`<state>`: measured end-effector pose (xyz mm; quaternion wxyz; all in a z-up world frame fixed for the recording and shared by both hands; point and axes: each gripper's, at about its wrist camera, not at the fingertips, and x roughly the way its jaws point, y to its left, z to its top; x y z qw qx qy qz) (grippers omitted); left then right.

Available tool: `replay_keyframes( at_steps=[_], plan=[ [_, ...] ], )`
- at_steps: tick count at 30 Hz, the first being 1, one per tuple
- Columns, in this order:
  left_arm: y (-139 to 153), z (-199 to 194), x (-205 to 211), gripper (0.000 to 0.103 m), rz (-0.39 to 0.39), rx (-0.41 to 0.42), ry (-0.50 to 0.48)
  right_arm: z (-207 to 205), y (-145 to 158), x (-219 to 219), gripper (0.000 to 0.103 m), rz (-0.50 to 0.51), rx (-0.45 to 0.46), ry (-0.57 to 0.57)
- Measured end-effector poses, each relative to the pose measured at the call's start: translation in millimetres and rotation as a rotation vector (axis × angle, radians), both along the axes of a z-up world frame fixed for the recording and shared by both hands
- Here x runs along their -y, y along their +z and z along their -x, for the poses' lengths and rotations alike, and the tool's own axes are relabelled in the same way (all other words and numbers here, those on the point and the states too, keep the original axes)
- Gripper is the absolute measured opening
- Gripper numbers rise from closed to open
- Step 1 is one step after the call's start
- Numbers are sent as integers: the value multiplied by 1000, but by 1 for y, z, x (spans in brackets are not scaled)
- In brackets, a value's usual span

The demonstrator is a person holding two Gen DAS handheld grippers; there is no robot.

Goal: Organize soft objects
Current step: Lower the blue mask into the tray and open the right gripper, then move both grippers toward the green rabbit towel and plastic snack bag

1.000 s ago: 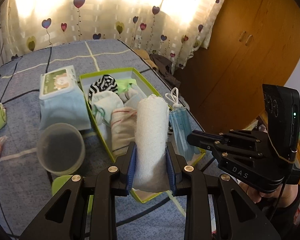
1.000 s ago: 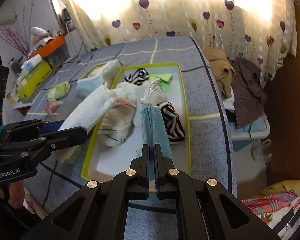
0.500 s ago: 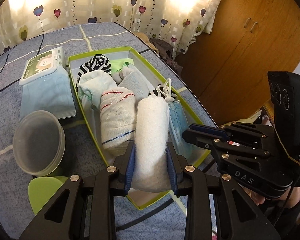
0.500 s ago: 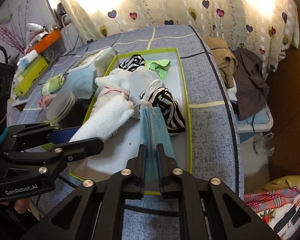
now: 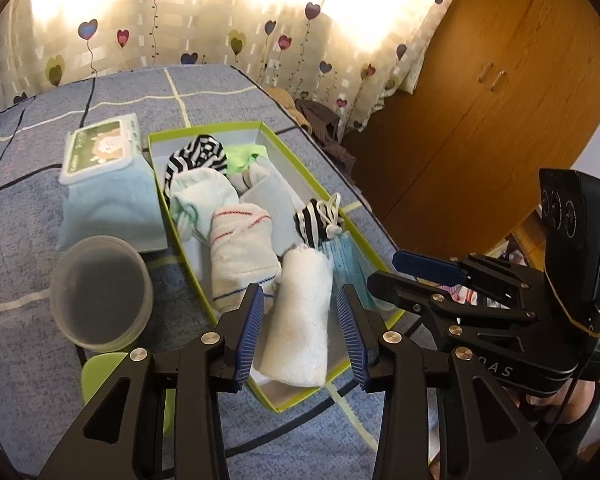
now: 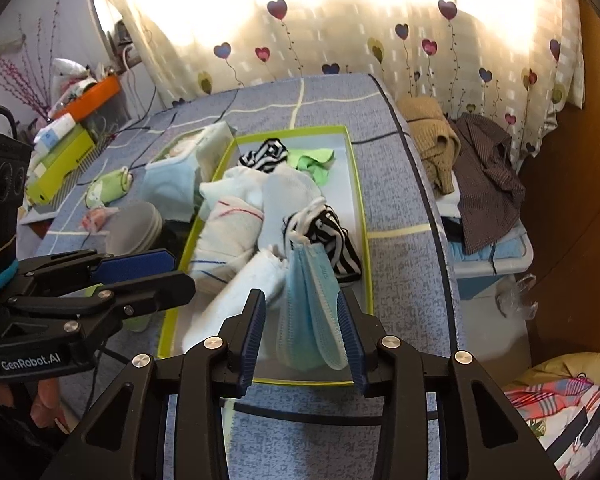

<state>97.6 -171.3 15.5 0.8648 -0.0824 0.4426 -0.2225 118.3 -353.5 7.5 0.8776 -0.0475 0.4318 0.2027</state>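
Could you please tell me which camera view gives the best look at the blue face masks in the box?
The right wrist view: the blue face masks fill its centre, standing between the opening jaws of the right gripper. In the left wrist view, only a strip shows, behind the white rolled towel.

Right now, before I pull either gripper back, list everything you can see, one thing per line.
Green-rimmed shallow cardboard box: one, on the blue bedcover.
Rolled white towel: one, in the box, between the left pads.
Blue face masks: a stack, in the box, between the right pads.
Striped socks: black-white, in the box.
Wipes pack: one, left of the box.
Clear plastic tub: one, by the box.
Left gripper: jaws opening.
Right gripper: jaws opening.
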Motion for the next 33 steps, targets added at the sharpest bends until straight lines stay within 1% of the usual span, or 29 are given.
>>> replay_keyframes(
  at_steps=[4,14,23,33],
  plan=[
    [7,4,-7,40,12,21,10,7,7,-6,40,-6,19,9],
    [24,18,-32,40,31,73,45,22,24,-25,41,-9,64,34],
    [36,25,-68,40,55,114,117,26,38,-53,42,-9,97,78],
    [41,28,-111,40,63,143,214,21,45,-89,43,-14,108,132]
  ],
)
